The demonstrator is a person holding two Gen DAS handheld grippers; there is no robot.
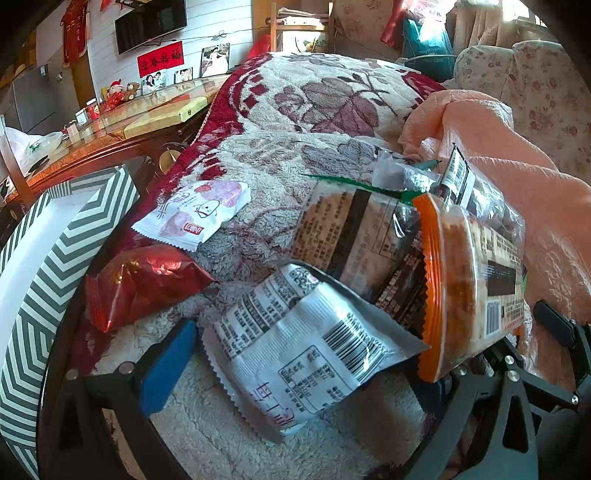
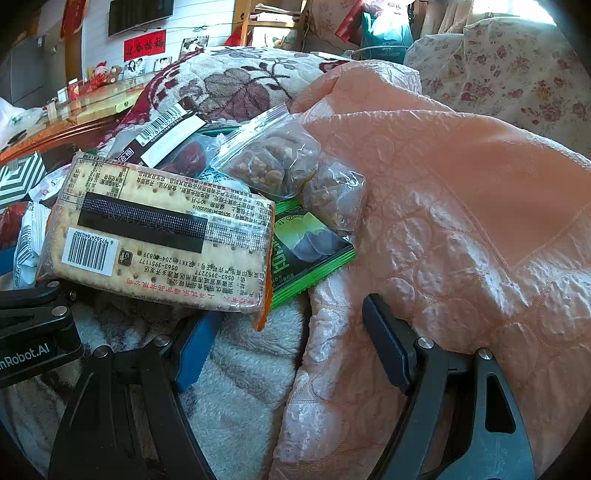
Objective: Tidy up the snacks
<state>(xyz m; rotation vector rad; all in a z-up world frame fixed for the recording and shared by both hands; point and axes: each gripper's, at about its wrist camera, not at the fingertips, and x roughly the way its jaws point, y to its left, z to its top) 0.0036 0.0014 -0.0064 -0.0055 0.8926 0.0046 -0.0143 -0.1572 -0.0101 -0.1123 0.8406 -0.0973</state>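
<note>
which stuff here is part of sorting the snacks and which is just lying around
Part of the job: cracker pack, white packet, red packet, pink-and-white packet, green packet, nut bags, date pack, striped box.

Just lying about: floral blanket, peach quilt, wooden table, framed photos, TV.

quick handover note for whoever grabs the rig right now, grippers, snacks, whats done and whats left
Left hand-held gripper: open, straddling the white snack packet, not clamped.
Right hand-held gripper: open, empty, low by the cracker pack.
Snacks: all loose on the floral blanket: red packet, pink-and-white packet, green packet, nut bags.
Done: nothing seen in the striped box.
Left: move every packet into it, probably the white one first.
</note>
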